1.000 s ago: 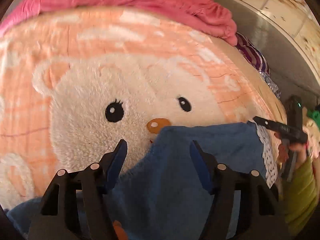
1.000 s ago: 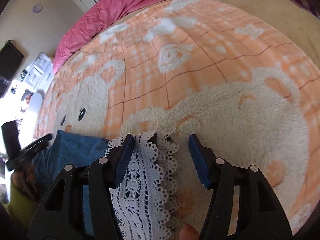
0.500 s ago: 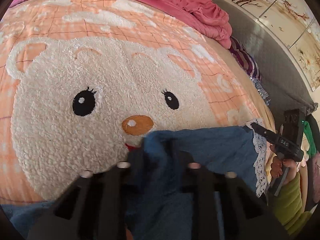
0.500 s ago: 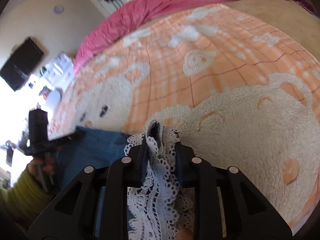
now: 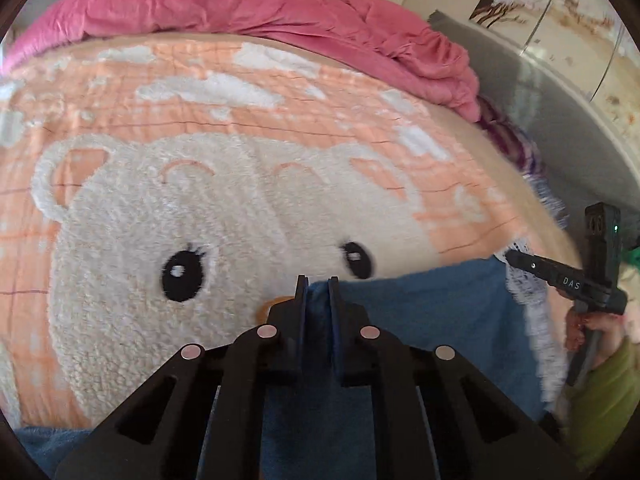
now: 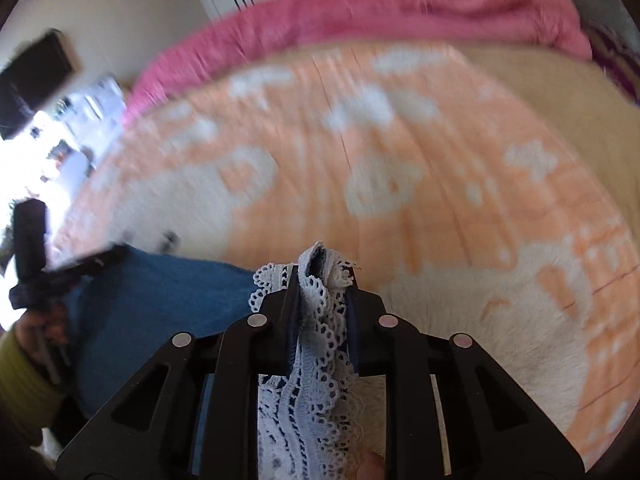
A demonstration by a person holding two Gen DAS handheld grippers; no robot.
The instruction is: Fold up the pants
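L gripper (image 5: 318,285) pinching blue pants (image 5: 424,320) edge; R gripper (image 6: 322,280) clamping the lace hem (image 6: 316,344). Pants hanging between both over bear blanket (image 5: 168,216). Step prob. lift-and-spread; next calling for laying flat w/ even tension, no slipping.

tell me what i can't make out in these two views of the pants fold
- Left wrist: the near part of the blue pants is hidden under the left gripper.
- Right wrist: the lace trim runs off the bottom edge behind the right gripper.
- Right wrist: the bear blanket is motion-blurred.
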